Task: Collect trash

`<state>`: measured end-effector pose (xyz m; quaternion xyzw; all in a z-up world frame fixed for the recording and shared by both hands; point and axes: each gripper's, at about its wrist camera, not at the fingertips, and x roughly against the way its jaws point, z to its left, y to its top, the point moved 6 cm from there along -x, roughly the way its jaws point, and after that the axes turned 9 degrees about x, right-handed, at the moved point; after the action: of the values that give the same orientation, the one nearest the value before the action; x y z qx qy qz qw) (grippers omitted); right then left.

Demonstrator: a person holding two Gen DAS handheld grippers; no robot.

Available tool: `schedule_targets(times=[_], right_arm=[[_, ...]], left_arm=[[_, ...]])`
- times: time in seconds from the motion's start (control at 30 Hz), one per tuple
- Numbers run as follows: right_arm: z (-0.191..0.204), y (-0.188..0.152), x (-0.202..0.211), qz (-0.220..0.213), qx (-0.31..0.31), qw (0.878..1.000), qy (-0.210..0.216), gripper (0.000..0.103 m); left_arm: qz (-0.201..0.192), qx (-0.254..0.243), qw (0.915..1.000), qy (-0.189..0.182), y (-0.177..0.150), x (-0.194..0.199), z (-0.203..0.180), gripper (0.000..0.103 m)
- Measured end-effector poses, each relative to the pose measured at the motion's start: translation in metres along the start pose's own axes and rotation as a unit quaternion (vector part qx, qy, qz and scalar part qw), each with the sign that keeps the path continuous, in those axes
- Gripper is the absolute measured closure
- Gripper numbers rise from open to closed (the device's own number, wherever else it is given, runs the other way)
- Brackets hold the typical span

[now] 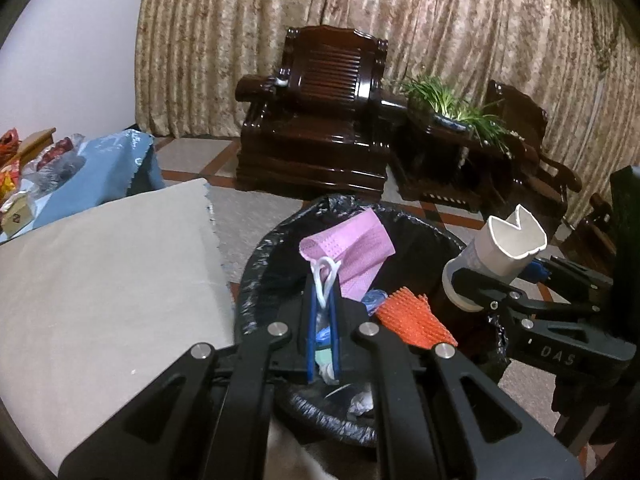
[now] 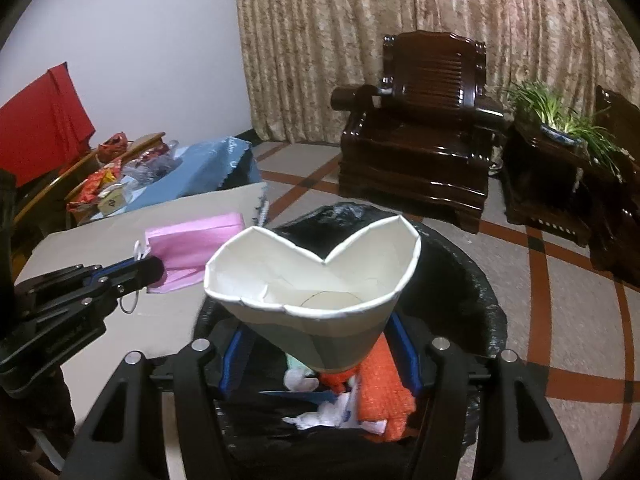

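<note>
My left gripper (image 1: pixel 323 296) is shut on the white ear loop of a pink face mask (image 1: pixel 352 252) and holds it over the black-bagged trash bin (image 1: pixel 256 264). My right gripper (image 2: pixel 320 344) is shut on a crushed white paper cup (image 2: pixel 316 276), held above the same bin (image 2: pixel 472 280). The cup also shows in the left wrist view (image 1: pixel 504 248), and the mask shows in the right wrist view (image 2: pixel 192 248). Inside the bin lie an orange mesh piece (image 2: pixel 380 384) and crumpled white tissue (image 2: pixel 328 408).
A table with a beige cloth (image 1: pixel 104 272) stands left of the bin. A blue-covered surface with snack bags (image 1: pixel 60 164) lies behind it. A dark wooden armchair (image 1: pixel 320 120) and a plant stand (image 1: pixel 452 120) stand by the curtain.
</note>
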<state>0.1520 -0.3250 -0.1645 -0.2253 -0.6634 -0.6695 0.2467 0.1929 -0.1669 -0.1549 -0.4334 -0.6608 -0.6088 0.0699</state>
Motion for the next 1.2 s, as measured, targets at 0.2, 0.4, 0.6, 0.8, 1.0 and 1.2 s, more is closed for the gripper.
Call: schedule_targets(times=[0.2,0.4,0.6,0.8,1.0,1.2], right_arm=[[-0.013,-0.004,-0.014,0.009,-0.005,1.000,-0.006,0.043],[-0.025,-0.006,-0.029,0.021,-0.015,1.000,-0.011,0.037],[-0.035,-0.014,-0.037,0.042,-0.022,0.999,-0.024,0.014],[-0.034,-0.017,-0.025,0.039,-0.028,0.999,-0.022,0.006],[-0.027,-0.007,-0.008,0.017,-0.040,0.999,-0.007,0.006],[-0.010,0.004,0.014,-0.003,-0.029,1.000,0.000,0.006]], left_arm=[[0.013,0.004,0.9999,0.000,0.002,-0.024,-0.005,0.098],[0.020,0.016,0.9996,-0.006,0.004,-0.038,-0.005,0.088],[0.033,0.031,0.9989,-0.013,0.001,-0.041,-0.001,0.046],[0.024,0.046,0.9986,-0.007,0.003,-0.023,0.014,0.030],[0.002,0.052,0.9986,0.008,0.011,0.005,0.028,0.017],[-0.010,0.051,0.9983,0.026,0.013,0.030,0.035,0.013]])
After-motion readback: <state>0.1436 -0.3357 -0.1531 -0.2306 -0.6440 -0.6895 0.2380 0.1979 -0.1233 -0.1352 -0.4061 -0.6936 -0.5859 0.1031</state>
